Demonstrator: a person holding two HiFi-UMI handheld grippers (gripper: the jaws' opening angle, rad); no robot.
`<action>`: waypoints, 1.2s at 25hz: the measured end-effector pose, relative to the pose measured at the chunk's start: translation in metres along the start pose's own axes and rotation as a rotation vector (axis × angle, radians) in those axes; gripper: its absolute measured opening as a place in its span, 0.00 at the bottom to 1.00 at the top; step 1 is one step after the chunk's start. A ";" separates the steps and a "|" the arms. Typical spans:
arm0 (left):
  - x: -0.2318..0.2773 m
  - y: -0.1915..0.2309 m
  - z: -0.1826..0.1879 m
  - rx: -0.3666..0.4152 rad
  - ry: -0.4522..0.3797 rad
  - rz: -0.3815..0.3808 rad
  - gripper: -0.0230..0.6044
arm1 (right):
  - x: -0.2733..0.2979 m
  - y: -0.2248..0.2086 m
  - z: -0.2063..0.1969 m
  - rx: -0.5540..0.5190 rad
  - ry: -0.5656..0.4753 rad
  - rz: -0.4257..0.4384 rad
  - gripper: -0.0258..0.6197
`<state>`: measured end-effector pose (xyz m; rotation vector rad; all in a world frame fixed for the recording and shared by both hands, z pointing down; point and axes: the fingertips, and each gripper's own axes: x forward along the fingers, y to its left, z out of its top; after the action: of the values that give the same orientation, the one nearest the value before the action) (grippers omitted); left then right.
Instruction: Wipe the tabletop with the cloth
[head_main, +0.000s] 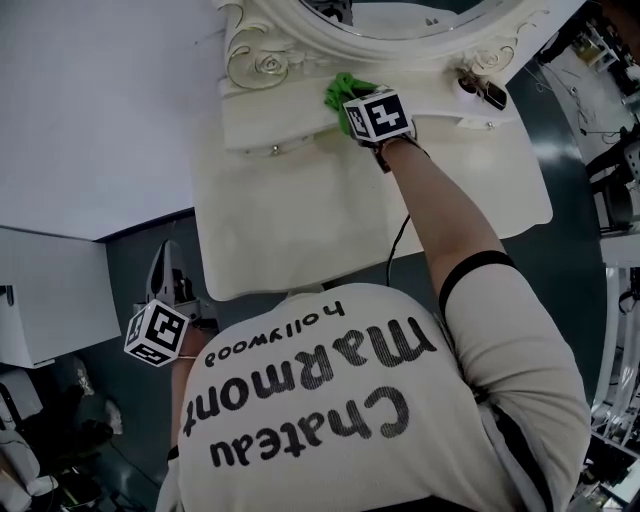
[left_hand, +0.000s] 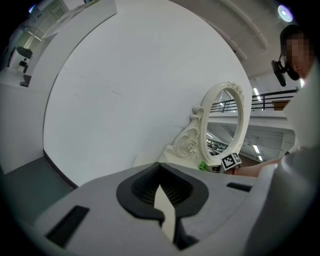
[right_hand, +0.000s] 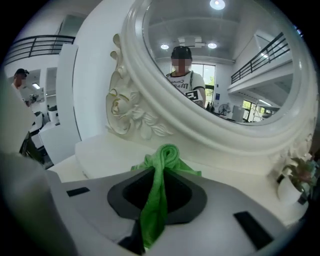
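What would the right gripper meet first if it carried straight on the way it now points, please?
Probably the lower part of the mirror frame. The right gripper, shut on the green cloth, points across the ledge at it, so the cloth's bunched tip would touch first; depth is unclear.

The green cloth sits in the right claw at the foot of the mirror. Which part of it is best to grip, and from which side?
Grip the thick rolled ridge of the green cloth, where the right claw is shut on it. Come from the person's side, low along the tabletop: the mirror frame stands close behind the cloth and blocks the far side.
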<state>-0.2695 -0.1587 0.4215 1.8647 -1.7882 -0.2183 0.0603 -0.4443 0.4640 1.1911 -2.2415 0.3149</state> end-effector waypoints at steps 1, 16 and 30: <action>-0.001 0.002 0.000 -0.001 -0.001 0.002 0.05 | -0.003 -0.011 -0.003 0.007 0.003 -0.022 0.15; 0.004 0.005 -0.003 -0.012 0.018 -0.003 0.05 | -0.046 -0.115 -0.041 0.127 0.046 -0.234 0.15; 0.013 0.011 -0.014 -0.046 0.041 -0.031 0.05 | -0.054 -0.004 0.051 0.137 -0.171 0.021 0.15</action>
<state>-0.2715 -0.1669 0.4418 1.8522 -1.7141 -0.2285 0.0685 -0.4326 0.3909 1.3099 -2.4137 0.3938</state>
